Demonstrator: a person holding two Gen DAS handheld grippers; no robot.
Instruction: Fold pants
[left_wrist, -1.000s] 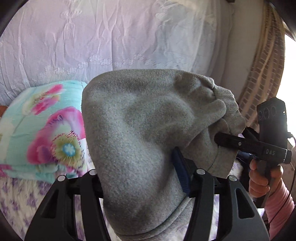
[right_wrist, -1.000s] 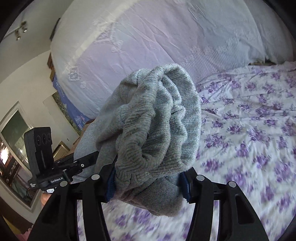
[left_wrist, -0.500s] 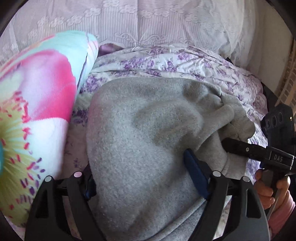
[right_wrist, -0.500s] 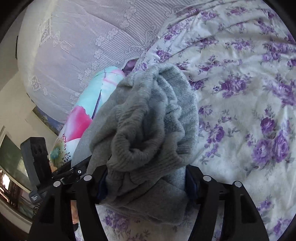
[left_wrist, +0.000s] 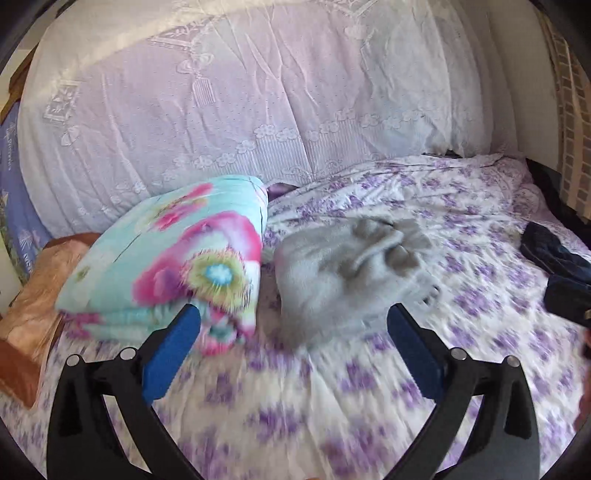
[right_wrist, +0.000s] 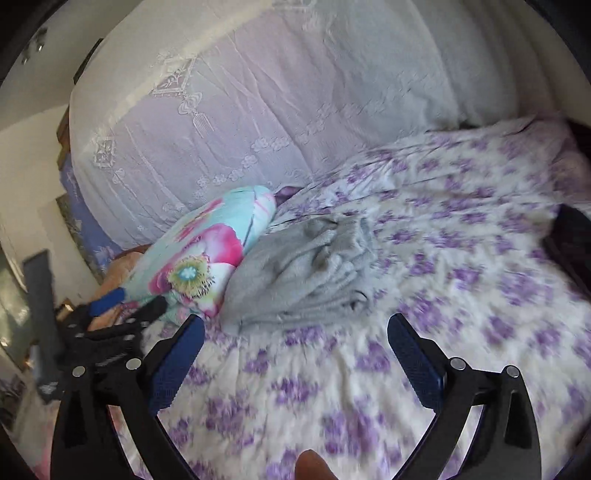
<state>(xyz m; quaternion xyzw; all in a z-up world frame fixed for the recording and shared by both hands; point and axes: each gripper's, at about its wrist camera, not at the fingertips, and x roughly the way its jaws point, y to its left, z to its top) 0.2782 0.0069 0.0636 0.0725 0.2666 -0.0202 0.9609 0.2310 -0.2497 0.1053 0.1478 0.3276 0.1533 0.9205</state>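
The folded grey pants (left_wrist: 343, 273) lie on the purple-flowered bed sheet (left_wrist: 461, 236), beside a floral pillow. They also show in the right wrist view (right_wrist: 299, 273). My left gripper (left_wrist: 293, 321) is open and empty, pulled back a short way from the pants. My right gripper (right_wrist: 295, 328) is open and empty, also back from the pants. The left gripper (right_wrist: 125, 302) shows blurred at the left edge of the right wrist view.
A turquoise and pink floral pillow (left_wrist: 173, 266) lies just left of the pants. A white lace-covered headboard (left_wrist: 258, 103) stands behind. A dark garment (left_wrist: 554, 254) lies at the bed's right edge. An orange cushion (left_wrist: 33, 314) sits far left.
Both grippers held the grey pants in the air, lowered them beside the floral pillow, then opened and drew back. The pants now lie on the bed.
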